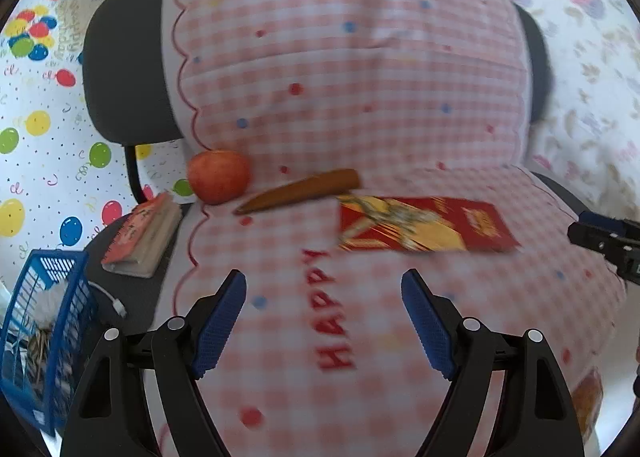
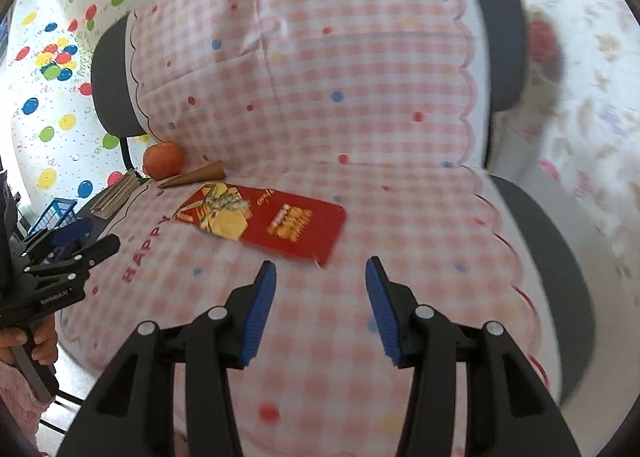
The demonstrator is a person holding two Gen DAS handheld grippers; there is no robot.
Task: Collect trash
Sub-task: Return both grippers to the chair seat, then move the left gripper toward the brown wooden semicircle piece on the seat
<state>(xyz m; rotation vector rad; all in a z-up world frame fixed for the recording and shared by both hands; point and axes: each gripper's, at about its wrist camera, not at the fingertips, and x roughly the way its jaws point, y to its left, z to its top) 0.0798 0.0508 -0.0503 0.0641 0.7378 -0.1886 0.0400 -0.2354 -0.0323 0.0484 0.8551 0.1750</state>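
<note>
flat red and gold foil wrapper (image 2: 266,219): we see it mid-frame on the pink checked cloth (image 2: 320,97) | left gripper (image 1: 324,289): released, nothing between its jaws | right gripper (image 2: 320,277): parted, empty, wrapper just above

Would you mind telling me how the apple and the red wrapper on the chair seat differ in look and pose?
The apple is round and bulky, plain orange-red; the red wrapper is flat, rectangular, and printed in yellow. The apple sits at the back left of the seat, against the backrest, while the wrapper lies flat further forward, nearer the right gripper. Both rest on the pink checked cloth, and neither is held by a gripper.
</note>
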